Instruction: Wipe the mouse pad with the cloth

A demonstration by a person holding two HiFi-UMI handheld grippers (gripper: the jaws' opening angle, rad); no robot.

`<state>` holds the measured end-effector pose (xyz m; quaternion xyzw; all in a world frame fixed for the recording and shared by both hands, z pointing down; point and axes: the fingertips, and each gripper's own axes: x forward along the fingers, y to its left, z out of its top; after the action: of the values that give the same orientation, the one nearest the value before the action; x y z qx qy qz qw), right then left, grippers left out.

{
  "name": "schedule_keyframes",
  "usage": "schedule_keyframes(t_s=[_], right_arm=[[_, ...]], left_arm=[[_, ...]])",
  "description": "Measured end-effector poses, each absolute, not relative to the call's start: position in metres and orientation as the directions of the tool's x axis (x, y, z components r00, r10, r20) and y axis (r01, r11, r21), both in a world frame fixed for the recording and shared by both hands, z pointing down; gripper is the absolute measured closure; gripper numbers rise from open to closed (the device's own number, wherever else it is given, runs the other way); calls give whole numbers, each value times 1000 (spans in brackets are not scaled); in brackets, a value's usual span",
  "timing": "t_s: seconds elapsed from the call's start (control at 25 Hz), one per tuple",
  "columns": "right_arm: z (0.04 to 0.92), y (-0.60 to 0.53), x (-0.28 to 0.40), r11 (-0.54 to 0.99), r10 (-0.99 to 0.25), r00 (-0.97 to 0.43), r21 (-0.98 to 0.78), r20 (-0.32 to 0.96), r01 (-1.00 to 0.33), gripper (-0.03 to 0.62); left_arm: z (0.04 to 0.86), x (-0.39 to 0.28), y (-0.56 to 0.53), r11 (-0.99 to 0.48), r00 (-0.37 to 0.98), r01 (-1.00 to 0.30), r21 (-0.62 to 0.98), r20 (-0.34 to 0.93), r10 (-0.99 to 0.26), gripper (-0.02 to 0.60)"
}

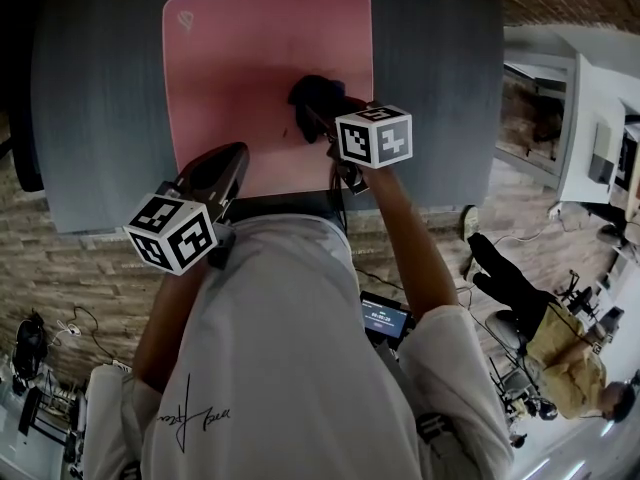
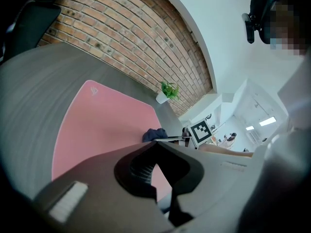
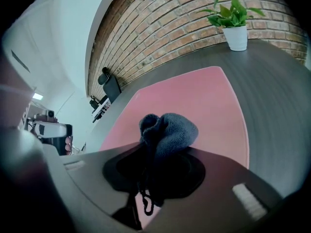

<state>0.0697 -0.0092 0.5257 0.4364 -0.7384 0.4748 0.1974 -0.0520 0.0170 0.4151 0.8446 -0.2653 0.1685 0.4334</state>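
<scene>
One pink mouse pad (image 1: 250,58) lies on one grey table (image 1: 440,88). One dark blue cloth (image 3: 167,130) is over the pad, near its middle. There are two grippers at the pad's near edge, the left gripper (image 1: 222,166) and the right gripper (image 1: 318,118). Each carries one marker cube, two in all (image 1: 172,230) (image 1: 373,135). One potted plant (image 3: 235,21) stands beyond the pad's far right corner. Off the pad's far left corner stands what looks like one dark chair (image 2: 34,21), though the dim edge leaves that uncertain. One other person (image 1: 560,353) sits well off to the pad's right. One small lit screen (image 1: 385,318) shows below the pad's near edge.
</scene>
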Motion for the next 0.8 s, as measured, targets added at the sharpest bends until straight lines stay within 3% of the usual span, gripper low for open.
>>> schedule_keyframes(t_s=[0.8], right_arm=[[527, 12, 53, 126, -479, -514, -524, 711, -842, 505]], left_arm=[[406, -66, 22, -499, 807, -590, 635, 491, -329, 572]])
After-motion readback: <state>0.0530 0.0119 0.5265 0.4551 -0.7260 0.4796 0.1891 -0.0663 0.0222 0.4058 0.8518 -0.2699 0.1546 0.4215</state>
